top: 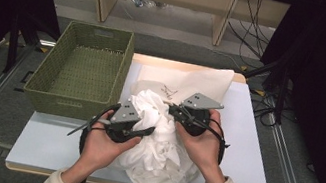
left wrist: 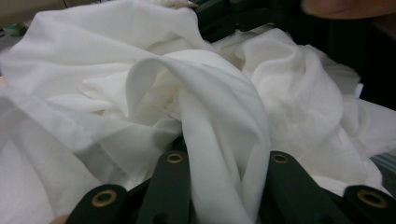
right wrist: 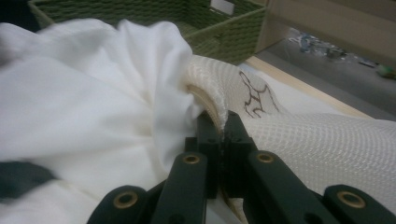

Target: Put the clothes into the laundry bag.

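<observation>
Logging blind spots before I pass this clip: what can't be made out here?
- Left gripper jaw tips: in the left gripper view, a fold of white cloth covers them.
- Mesh bag opening: in the high view, the cloth and right gripper cover it, so how far the cloth is in cannot be told.
- Bag's print: too small to read.
- Basket: cut off by the top edge in the right gripper view.

The white garment (top: 157,141) is thin, smooth, matt cloth; the cream bag (right wrist: 327,140) is a coarse mesh weave. The green basket (top: 78,69) looks woven and rough, the desk (top: 251,158) smooth matt with a wood edge
</observation>
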`<state>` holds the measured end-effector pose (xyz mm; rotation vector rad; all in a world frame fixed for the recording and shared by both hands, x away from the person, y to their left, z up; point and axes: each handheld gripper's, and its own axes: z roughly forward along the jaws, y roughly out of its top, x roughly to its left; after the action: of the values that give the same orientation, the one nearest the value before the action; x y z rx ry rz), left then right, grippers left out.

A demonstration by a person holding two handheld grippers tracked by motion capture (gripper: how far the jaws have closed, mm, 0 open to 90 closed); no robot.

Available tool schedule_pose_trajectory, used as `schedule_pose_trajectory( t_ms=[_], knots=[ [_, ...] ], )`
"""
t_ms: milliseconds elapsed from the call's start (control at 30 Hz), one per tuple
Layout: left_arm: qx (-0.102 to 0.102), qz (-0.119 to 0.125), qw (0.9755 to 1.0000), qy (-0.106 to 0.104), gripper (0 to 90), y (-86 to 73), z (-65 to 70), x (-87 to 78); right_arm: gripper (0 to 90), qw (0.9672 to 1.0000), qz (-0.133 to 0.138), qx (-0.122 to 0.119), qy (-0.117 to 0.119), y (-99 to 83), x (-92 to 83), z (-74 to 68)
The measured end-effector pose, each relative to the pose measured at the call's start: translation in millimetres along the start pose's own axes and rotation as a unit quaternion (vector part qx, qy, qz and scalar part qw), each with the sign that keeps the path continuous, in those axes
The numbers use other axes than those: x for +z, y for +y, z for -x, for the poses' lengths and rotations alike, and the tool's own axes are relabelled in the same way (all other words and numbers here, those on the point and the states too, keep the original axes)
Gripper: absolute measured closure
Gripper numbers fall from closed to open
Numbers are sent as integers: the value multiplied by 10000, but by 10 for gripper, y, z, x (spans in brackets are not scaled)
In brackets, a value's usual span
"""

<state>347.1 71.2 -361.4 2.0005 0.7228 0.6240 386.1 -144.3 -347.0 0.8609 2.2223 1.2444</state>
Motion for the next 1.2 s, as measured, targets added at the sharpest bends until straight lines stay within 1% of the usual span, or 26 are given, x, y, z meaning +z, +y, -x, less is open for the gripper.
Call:
schedule_pose_trajectory(
  t_ms=[67, 100, 133, 167, 200, 233, 333, 400, 433, 500, 533, 567, 600, 633, 700, 767, 800, 867, 900, 933, 1000, 1067, 1100, 1133, 1167, 1200],
  knots=[
    [35, -229, 9997, -50, 775, -29, -69, 231, 886, 9999, -53, -63, 102, 17, -3, -78],
    [40, -329, 9994, 129, 775, -68, -122, 352, 887, 9997, -52, -197, 169, 23, 3, -88],
    [53, -420, 9990, 170, 774, -103, -177, 447, 887, 9997, -49, -118, 219, 18, 12, -113],
    [98, -525, 9979, 372, 774, -157, -248, 567, 886, 9993, -102, -127, 347, 19, 16, -123],
    [109, -629, 9976, 262, 772, -227, -316, 721, 886, 9994, -82, -189, 291, 17, 24, -131],
    [183, -792, 9960, 365, 768, -261, -344, 796, 886, 9990, -150, -176, 380, 13, 44, -143],
    [120, -720, 9964, 424, 750, -283, -308, 903, 885, 9990, -229, -170, 350, -14, 92, -133],
    [120, -649, 9968, 447, 720, -266, -335, 862, 884, 9993, -239, -97, 277, -22, 90, -109],
    [170, -630, 9968, 462, 693, -256, -355, 806, 883, 9992, -179, -241, 262, -20, 84, -74],
    [148, -458, 9985, 275, 590, -231, -362, 657, 883, 9997, -156, -146, 132, -15, 47, -40],
    [130, -364, 9992, 52, 533, -219, -352, 563, 884, 9997, -148, -129, 110, -17, 36, -26],
    [130, -316, 9994, 94, 456, -213, -344, 431, 883, 9999, -127, -59, 102, -20, 25, -12],
    [125, -189, 9997, 13, 395, -210, -340, 302, 883, 9999, -103, -94, 75, -21, 16, 15],
    [115, -122, 9989, 446, 341, -211, -333, 94, 883, 9999, -106, -74, 56, -22, 5, 32],
    [96, -10, 9997, 223, 287, -240, -317, -118, 883, 9999, -115, -5, 29, -22, -9, 50],
    [60, 35, 10000, -38, 256, -311, -295, -269, 883, 9999, -122, -52, 10, -19, -3, 64],
    [108, -71, 9998, -121, 252, -374, -284, -299, 883, 9999, -118, -22, -5, -18, 3, 58],
    [172, -314, 9994, 40, 233, -484, -277, -246, 882, 9999, -152, -30, -18, -10, 3, 51],
    [233, -455, 9987, -8, 239, -549, -282, -167, 882, 9999, -158, -28, -39, -9, 2, 42],
    [257, -554, 9981, 90, 245, -614, -272, -64, 882, 9998, -156, -130, -70, -7, 2, 45],
    [340, -765, 9953, 492, 305, -708, -254, 141, 882, 9998, -167, -95, -29, -12, 17, 35],
    [375, -935, 9930, 613, 407, -761, -205, 331, 882, 9997, -203, -103, -17, -19, 21, 30],
    [372, -998, 9923, 629, 486, -769, -181, 409, 882, 9997, -234, -68, 22, -26, 32, 20],
    [304, -1073, 9930, 380, 537, -768, -163, 481, 882, 9997, -228, -47, 24, -37, 47, 16],
    [-147, -1221, 9922, 193, 603, -771, -105, 512, 882, 9996, -262, -81, 61, -44, 57, 21],
    [873, -1132, 9876, 646, 665, -683, -269, 540, 882, 9996, -272, -88, 77, -51, 71, 23]
  ],
)
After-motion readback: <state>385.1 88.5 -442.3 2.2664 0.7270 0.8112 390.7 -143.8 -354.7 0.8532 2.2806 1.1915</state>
